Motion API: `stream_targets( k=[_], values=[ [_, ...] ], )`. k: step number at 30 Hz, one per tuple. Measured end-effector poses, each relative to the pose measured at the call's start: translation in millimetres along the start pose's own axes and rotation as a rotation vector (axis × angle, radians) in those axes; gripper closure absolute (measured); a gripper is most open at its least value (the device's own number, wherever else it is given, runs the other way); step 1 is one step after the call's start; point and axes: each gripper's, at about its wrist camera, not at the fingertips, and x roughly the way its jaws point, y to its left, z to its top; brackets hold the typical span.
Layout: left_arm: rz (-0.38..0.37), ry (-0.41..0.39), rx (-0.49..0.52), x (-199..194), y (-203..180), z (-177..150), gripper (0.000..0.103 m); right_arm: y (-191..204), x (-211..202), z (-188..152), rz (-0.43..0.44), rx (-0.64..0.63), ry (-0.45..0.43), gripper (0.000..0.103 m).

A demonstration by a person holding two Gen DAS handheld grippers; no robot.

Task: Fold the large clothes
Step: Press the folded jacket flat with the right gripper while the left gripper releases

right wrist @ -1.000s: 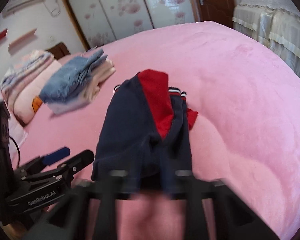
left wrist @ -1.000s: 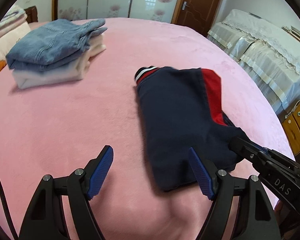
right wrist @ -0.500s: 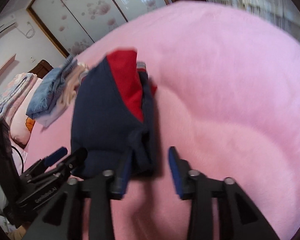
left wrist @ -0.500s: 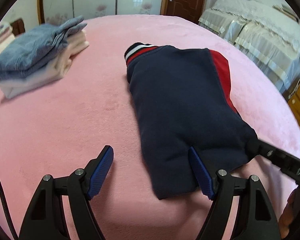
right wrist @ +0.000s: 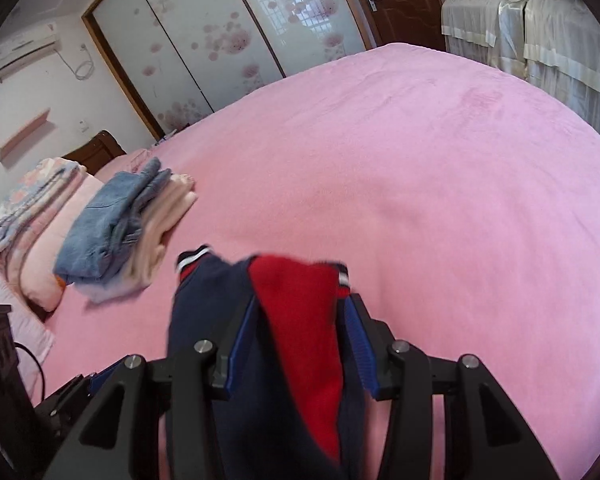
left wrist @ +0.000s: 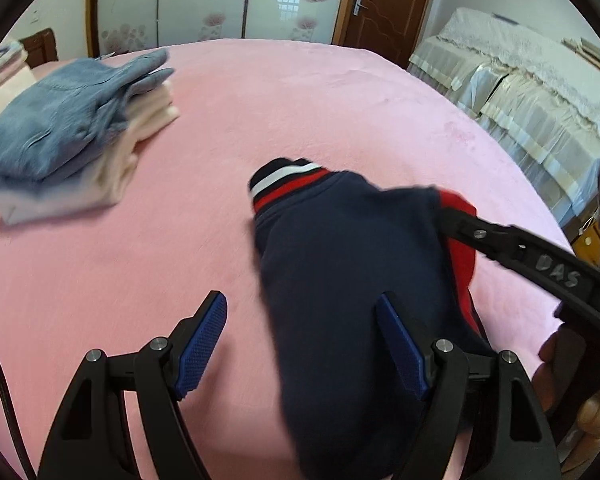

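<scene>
Two grippers were on one navy-and-red garment (left wrist: 352, 264) lying on the pink bed (left wrist: 220, 208). Left gripper (left wrist: 300, 344): fingers spread wide, right blue pad (left wrist: 400, 354) against the navy cloth, left pad over bare blanket, nothing clamped. Right gripper (right wrist: 296, 344): fingers drawn in on a bunched fold of the garment (right wrist: 296, 320), cloth filling the gap and draped toward the lens.

Left view only: the right gripper's black arm (left wrist: 532, 260) reaching in at the garment's red edge, and the striped cuff (left wrist: 284, 180) pointing up the bed. Right view only: the red panel on top between the pads, an air conditioner (right wrist: 20, 56) on the wall, a stack of bedding (right wrist: 32, 200) by the headboard.

Count: one pile of folded clothes (left wrist: 72, 136), blue denim over pale items, well apart from the garment; one door (left wrist: 384, 8); one covered sofa (left wrist: 520, 92).
</scene>
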Motion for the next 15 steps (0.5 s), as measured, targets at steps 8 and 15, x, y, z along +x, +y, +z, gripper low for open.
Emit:
stream_targets(
  k=[8,15],
  values=[
    [-0.029,0.051,-0.005,32,1,2,0.026,-53,48,-11,0.010,0.225,0.130,0.080],
    [-0.038,0.069,-0.023,9,6,4,0.026,-55,1,-19,-0.003,0.258,0.063,0.070]
  ],
)
